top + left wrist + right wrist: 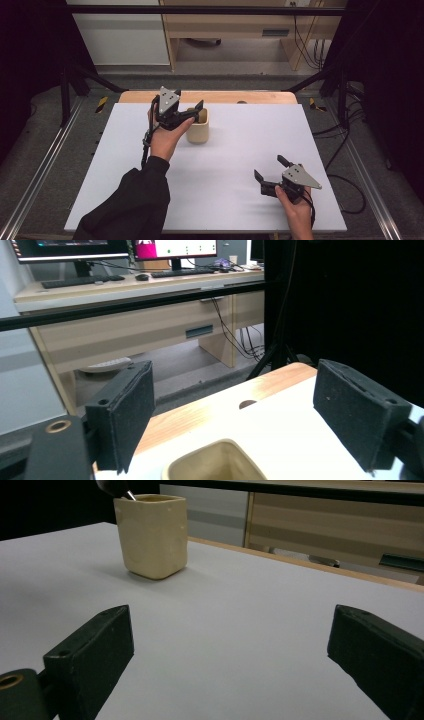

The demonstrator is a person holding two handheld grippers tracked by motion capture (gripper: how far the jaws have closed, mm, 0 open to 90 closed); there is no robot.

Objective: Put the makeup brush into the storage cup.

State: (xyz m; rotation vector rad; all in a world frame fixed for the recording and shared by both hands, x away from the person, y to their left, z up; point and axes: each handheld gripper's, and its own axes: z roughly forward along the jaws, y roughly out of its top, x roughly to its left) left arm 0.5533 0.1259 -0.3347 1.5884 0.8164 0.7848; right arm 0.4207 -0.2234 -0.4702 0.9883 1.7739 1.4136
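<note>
Cream cup (198, 127) upright, mouth up — left tool (191, 113) spread above it

Beyond your table's far edge stands a long pale wooden desk (150, 325) carrying dark monitors (70, 249) over grey floor (240, 67).

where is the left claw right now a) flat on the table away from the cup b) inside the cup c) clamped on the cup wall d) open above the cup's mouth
d: the left claw hangs over the cream cup, and the left gripper view shows its pads spread apart with the cup's mouth below, touching nothing.
</note>
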